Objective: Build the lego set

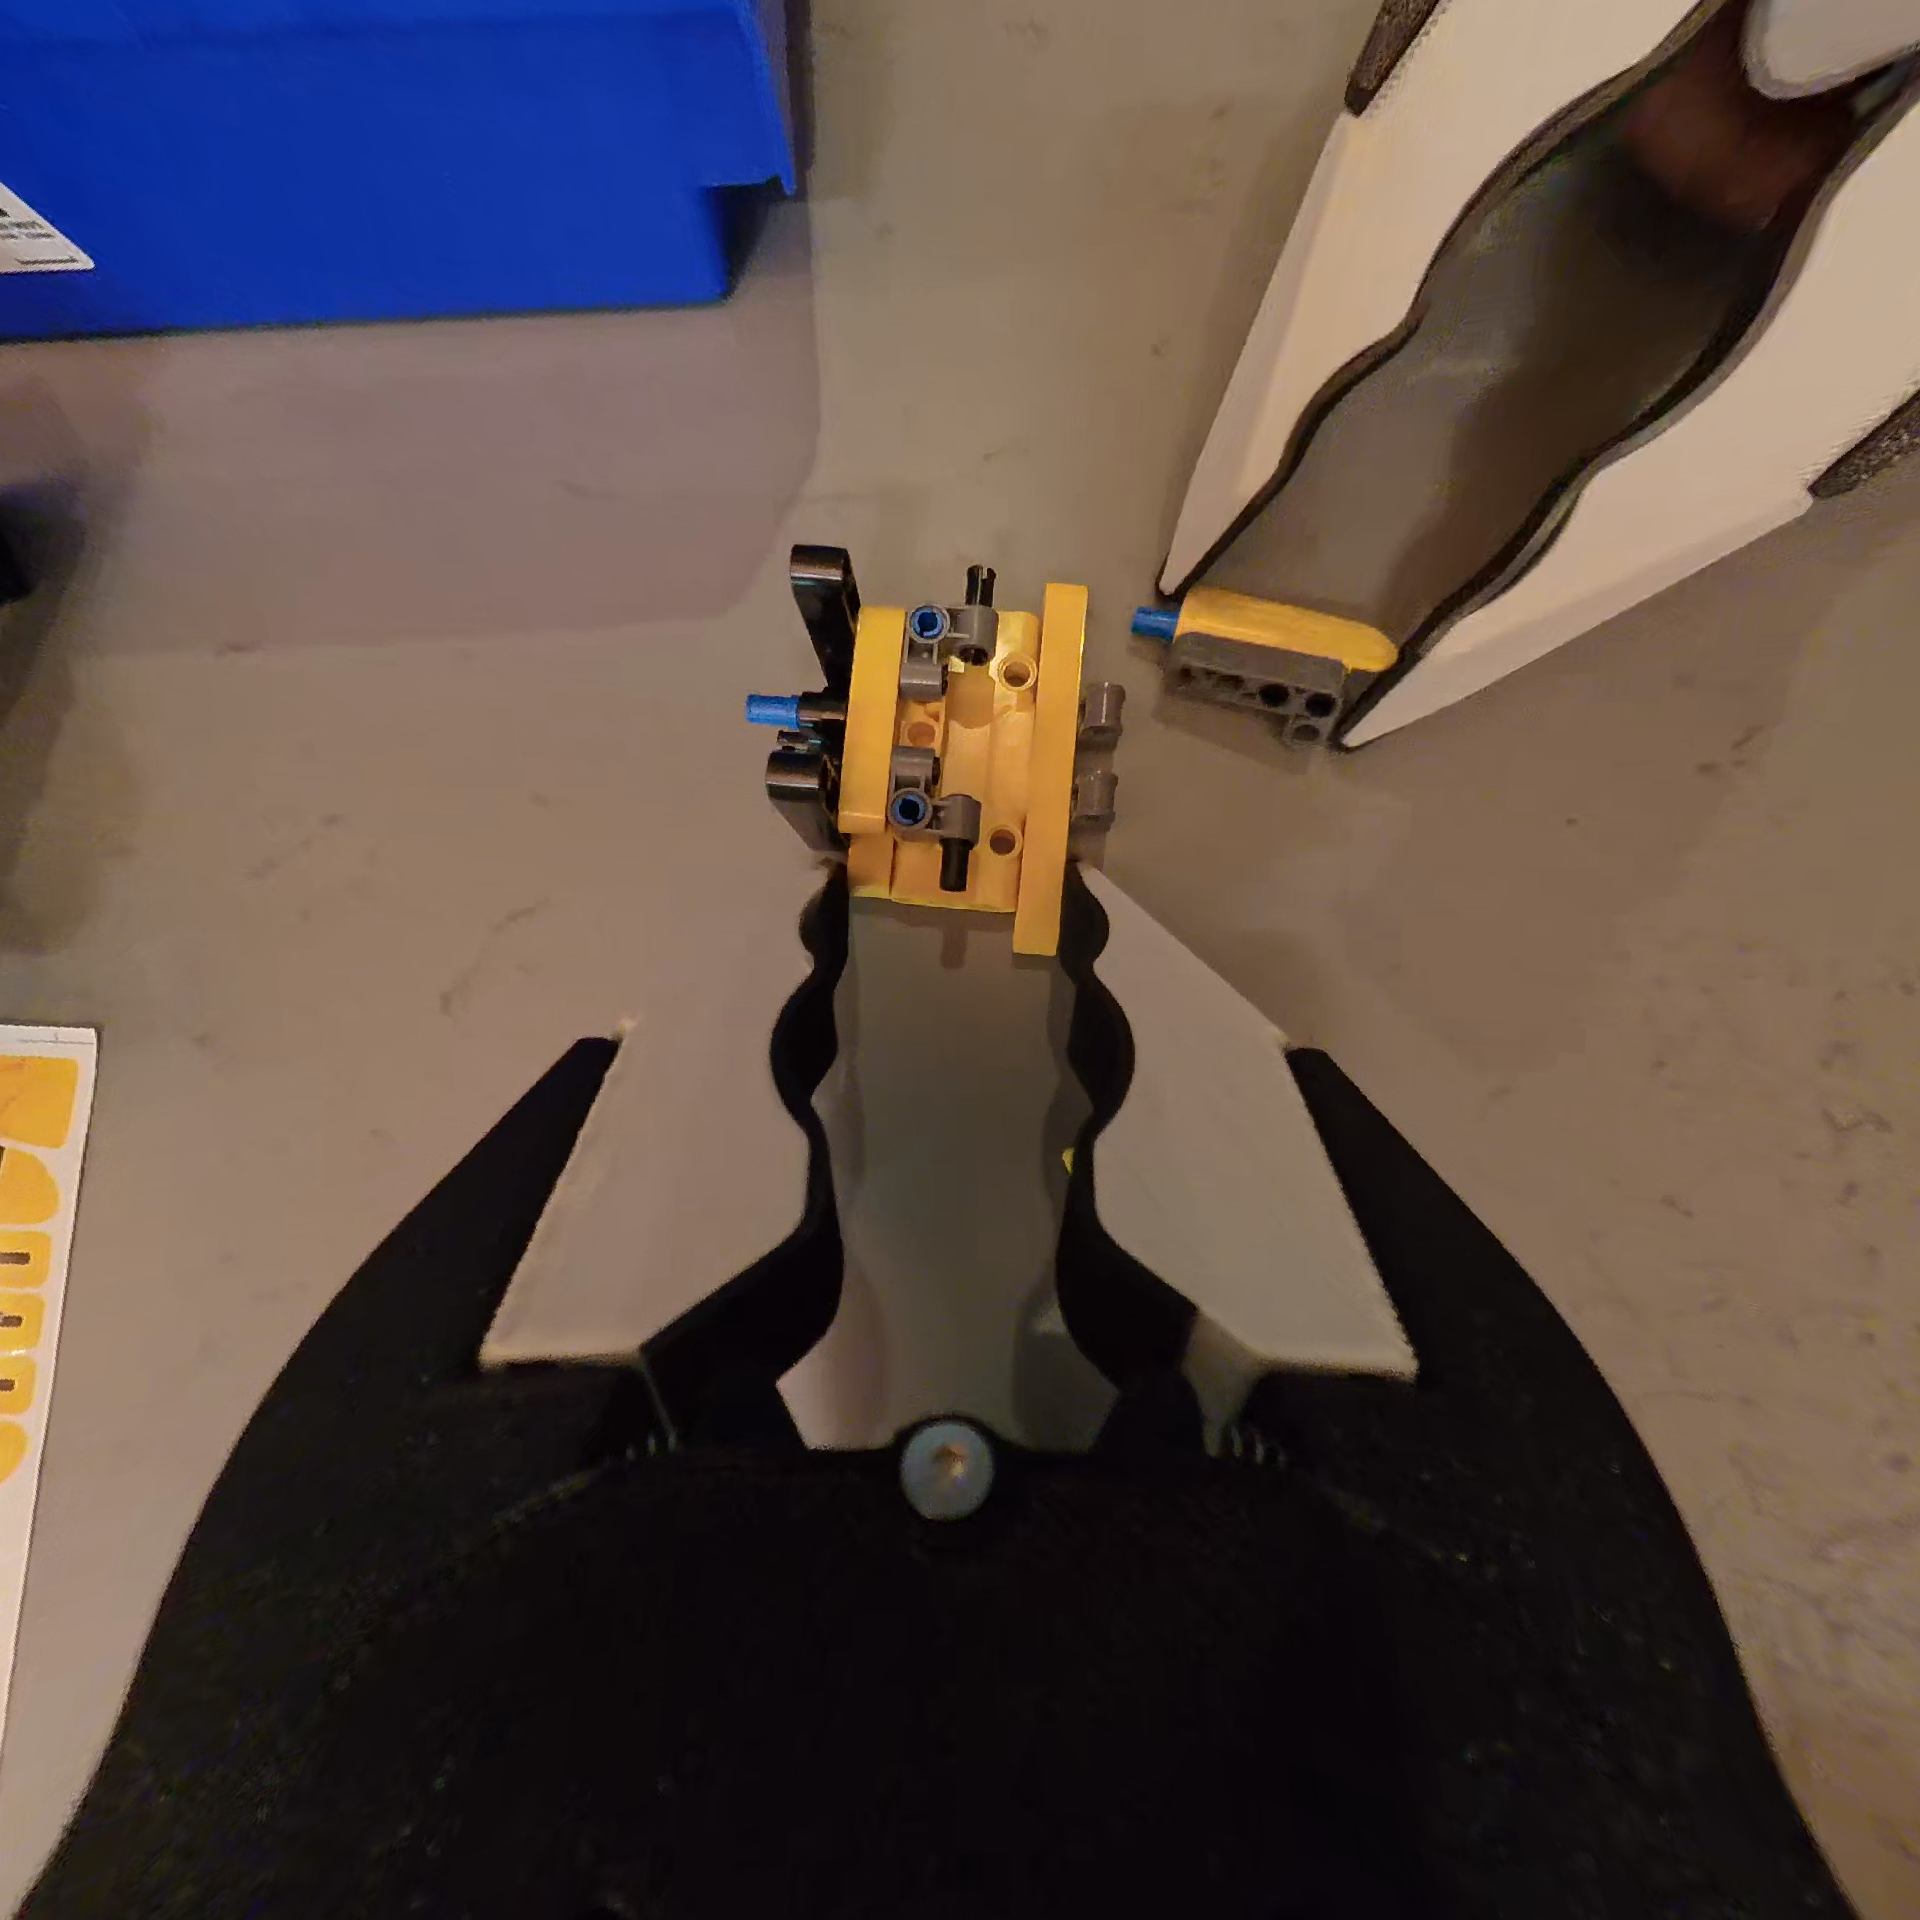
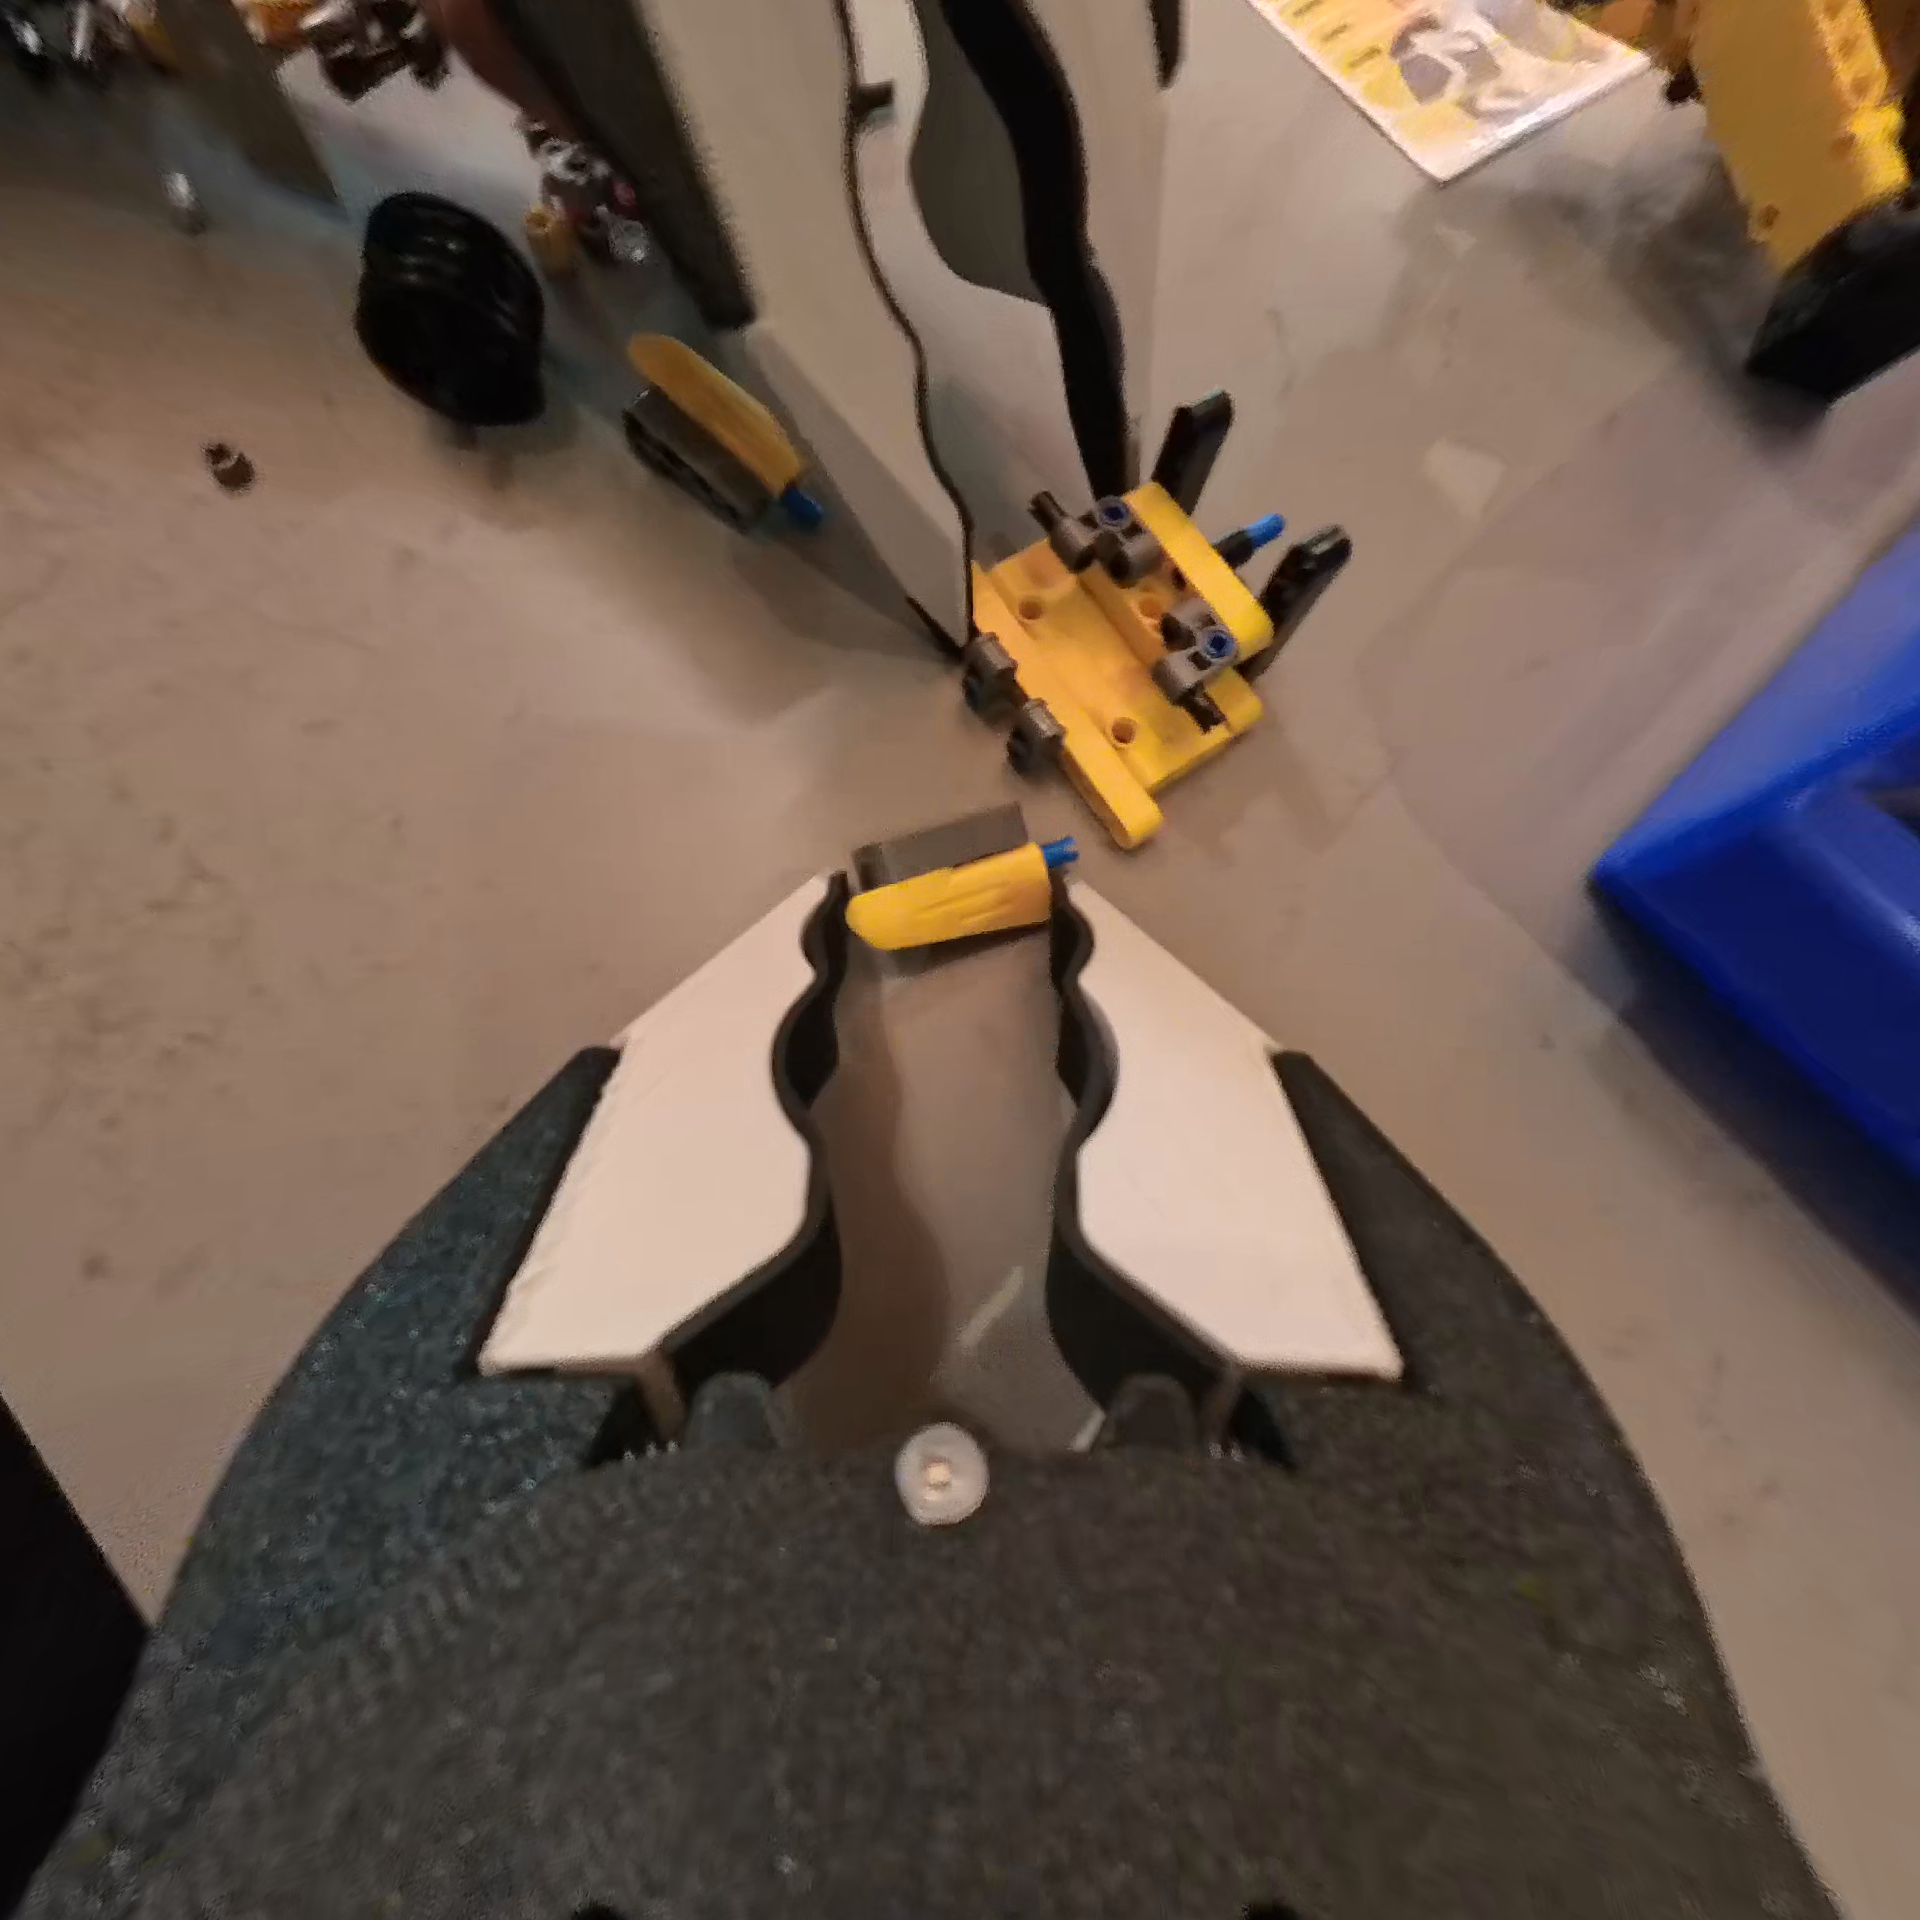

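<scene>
My left gripper (image 1: 951, 883) is shut on the near end of a yellow brick assembly (image 1: 956, 748) that has grey connectors, black beams and blue pins. It rests on or just above the grey table. My right gripper (image 2: 951, 894) is shut on a small yellow and grey piece (image 2: 945, 904) with a blue pin. That piece (image 1: 1288, 629) is a short gap to the right of the assembly, with its pin pointing at it. In the right wrist view the assembly (image 2: 1122, 644) lies ahead and slightly right, with the left gripper (image 2: 1039, 561) coming in from the top.
A blue bin (image 1: 364, 156) stands at the far left and also shows in the right wrist view (image 2: 1766, 883). A sticker sheet (image 1: 31, 1247) lies at the left edge. A black tyre (image 2: 447, 312), a booklet (image 2: 1455, 73) and a yellow model (image 2: 1808, 135) lie farther off. A similar yellow-grey piece (image 2: 717, 436) shows beside the left gripper, possibly a reflection. Spacing between my two grippers at the tips: around 7 centimetres. The yellow model (image 2: 1808, 135) is closer to my left gripper, around 15 centimetres from its tips; the right tips are 20 centimetres off.
</scene>
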Demonstrator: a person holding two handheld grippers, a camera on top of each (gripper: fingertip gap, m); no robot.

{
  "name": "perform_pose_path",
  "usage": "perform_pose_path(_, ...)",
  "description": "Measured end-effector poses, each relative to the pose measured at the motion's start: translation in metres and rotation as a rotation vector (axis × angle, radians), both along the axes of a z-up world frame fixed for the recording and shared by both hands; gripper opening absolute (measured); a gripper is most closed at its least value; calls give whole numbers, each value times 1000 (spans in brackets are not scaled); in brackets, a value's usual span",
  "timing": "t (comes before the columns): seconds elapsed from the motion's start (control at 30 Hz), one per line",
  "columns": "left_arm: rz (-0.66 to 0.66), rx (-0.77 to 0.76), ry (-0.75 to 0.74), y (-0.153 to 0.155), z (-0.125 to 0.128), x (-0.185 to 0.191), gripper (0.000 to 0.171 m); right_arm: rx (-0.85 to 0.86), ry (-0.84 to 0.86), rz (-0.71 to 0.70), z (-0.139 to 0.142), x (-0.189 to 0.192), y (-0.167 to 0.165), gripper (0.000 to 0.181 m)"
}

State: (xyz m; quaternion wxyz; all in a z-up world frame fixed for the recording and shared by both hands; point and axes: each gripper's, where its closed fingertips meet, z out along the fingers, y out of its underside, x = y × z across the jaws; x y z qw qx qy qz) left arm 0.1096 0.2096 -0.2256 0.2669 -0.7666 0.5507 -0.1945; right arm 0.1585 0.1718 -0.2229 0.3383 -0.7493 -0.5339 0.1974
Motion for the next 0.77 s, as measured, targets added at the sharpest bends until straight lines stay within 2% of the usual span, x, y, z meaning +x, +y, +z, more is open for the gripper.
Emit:
perform_pose_path(0.13, -14, -3, 2, 0, 0, 0, 39, 110, -71, 98, 3, -1, -1, 39)
perform_pose_path(0.33, -34, -9, 24, 0, 0, -1, 39, 171, -113, 217, 4, -4, -1, 39)
perform_pose_path(0.77, -41, -12, 36, 0, 0, 0, 38, 159, -115, 254, 4, -10, 2, 39)
